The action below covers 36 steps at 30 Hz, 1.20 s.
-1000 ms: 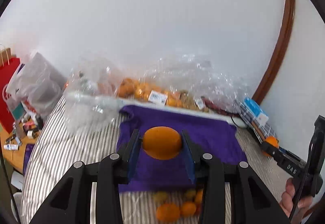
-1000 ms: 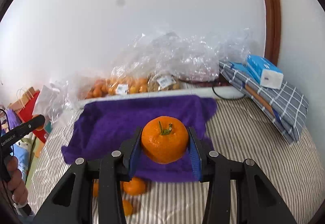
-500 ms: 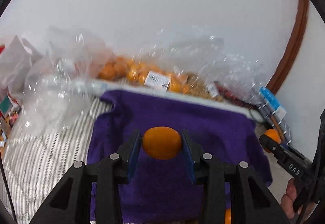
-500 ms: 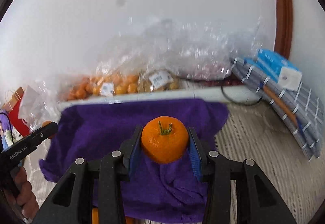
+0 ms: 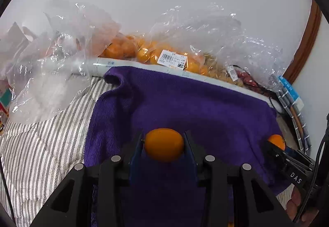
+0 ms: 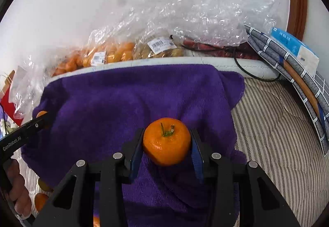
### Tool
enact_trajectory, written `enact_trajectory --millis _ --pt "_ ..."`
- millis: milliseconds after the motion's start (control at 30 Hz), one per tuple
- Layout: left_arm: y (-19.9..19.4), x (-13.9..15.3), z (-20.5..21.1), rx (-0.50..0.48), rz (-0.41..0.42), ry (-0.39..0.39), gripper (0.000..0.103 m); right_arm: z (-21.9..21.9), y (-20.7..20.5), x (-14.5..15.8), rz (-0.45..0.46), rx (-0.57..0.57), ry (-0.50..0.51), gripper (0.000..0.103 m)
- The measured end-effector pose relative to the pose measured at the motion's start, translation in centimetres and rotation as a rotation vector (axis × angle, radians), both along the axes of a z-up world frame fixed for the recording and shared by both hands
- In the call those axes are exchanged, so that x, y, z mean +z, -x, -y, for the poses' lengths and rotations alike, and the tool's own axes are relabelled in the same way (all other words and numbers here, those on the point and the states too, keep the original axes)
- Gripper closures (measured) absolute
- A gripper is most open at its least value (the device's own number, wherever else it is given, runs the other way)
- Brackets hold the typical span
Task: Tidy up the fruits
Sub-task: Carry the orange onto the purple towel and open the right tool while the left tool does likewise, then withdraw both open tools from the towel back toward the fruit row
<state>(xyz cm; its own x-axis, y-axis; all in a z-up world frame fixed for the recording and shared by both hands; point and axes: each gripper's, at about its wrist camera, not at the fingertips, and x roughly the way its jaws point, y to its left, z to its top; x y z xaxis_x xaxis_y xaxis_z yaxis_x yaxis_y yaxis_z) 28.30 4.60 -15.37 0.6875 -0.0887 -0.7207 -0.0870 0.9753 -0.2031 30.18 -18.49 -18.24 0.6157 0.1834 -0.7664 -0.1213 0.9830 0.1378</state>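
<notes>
Left gripper (image 5: 163,145) clamped on one smooth orange fruit (image 5: 163,144), blue pads pressing both sides; right gripper (image 6: 167,145) likewise clamped on one mandarin (image 6: 166,144), green stem facing the camera. Both fruits held above the purple towel (image 6: 127,99), not touching it as far as can be told. Two grippers, two held fruits, one each. Striped bedcover (image 5: 41,140) underlies everything, largest surface in view. One purple towel spread over it, rumpled at its corners. Behind the towel, against the white wall, a heap of clear plastic bags (image 6: 185,13); at least two labelled bags of orange fruit (image 5: 144,52) among them, exact count unclear through the crumpled film. One folded checked cloth (image 6: 287,66) at the right of the bed, one blue-and-white box (image 6: 296,48) resting on it. Loose fruit on the bedcover near the towel's near-left edge in the right wrist view: at least two small ones (image 6: 41,200), partly hidden. A person's fingers (image 6: 18,185) visible wrapped on the left gripper's handle.
</notes>
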Motion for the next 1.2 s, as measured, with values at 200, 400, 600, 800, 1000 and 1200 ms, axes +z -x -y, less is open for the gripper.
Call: enact_trajectory --millis 200,400,600,800,1000,1200 --pt "-0.1 -0.4 0.2 0.000 -0.017 -0.010 0.066 0.4 -0.4 -0.5 -0.026 -0.010 -0.001 0.060" --pt "-0.3 -0.9 0.1 0.000 -0.040 -0.028 0.066 0.2 -0.3 -0.6 -0.023 -0.013 0.015 0.060" --pt "-0.4 -1.1 0.2 -0.001 -0.047 -0.056 0.066 0.4 -0.1 0.0 -0.001 -0.015 0.025 0.035" --pt "0.0 -0.4 0.4 0.001 -0.024 -0.061 0.048 0.7 0.9 1.4 0.046 -0.043 0.049 0.027" --pt "1.4 1.9 0.7 0.008 0.045 -0.075 0.048 1.2 2.8 3.7 0.098 -0.053 0.027 0.027" --pt "3.9 4.9 1.5 -0.013 0.144 -0.083 0.048 2.0 7.2 6.6 0.161 -0.086 0.028 0.027"
